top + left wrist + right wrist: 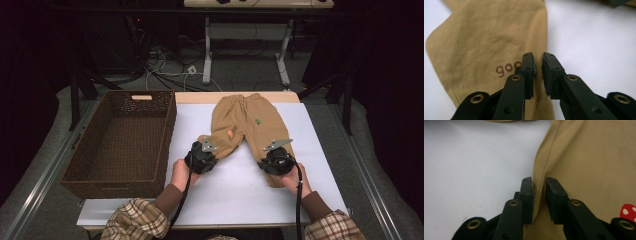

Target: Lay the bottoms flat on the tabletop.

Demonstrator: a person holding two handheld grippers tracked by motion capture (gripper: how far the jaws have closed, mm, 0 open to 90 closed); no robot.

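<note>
A small pair of tan trousers [245, 117] lies flat on the white table top [235, 195], waist far, legs spread toward me. My left gripper [204, 150] rests on the hem end of the left leg. In the left gripper view its jaws [537, 56] stand a narrow gap apart over the leg's inner edge [486, 37], beside brown printed letters [507, 68]; the pads do not press the cloth. My right gripper [276, 152] sits low on the right leg. Its jaws [539, 181] straddle the leg's seam edge [586, 157], slightly apart, near a red spotted patch [627, 211].
A dark brown wicker basket [115, 189] stands at the left, touching the table top's left side. Bare white surface lies between the two legs and in front of my hands. Beyond the table's far edge are cables and a white stand [207, 55] on the floor.
</note>
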